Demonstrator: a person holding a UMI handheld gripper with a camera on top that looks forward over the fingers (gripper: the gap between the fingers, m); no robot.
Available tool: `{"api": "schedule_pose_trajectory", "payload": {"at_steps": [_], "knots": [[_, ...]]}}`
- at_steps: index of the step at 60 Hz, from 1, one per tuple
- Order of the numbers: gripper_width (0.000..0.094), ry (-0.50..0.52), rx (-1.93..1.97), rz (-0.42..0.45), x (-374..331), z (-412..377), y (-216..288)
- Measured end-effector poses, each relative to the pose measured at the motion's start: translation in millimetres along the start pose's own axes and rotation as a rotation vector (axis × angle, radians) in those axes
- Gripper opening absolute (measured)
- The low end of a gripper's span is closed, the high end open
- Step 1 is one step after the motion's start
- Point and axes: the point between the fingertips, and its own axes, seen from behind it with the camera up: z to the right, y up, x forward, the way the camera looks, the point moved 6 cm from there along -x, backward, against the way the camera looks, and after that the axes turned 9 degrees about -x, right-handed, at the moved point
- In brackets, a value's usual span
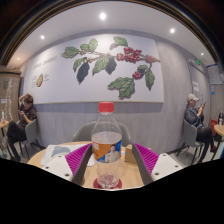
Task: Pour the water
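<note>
Now claw [107, 157] clamps upright bottle [107, 140] above cup [107, 182].

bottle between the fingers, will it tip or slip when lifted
The bottle is tall and narrow, so it likely tips if nudged high. Its clear plastic probably flexes under squeeze. The red cap is on, so spills seem unlikely.
</note>
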Motion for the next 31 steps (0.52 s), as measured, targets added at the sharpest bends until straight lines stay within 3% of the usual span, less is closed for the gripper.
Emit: {"api": "schedule_pose_trajectory", "payload": {"at_steps": [31], "knots": [[0.0848, 0.197, 0.101, -0.036, -211, -39, -14]]}}
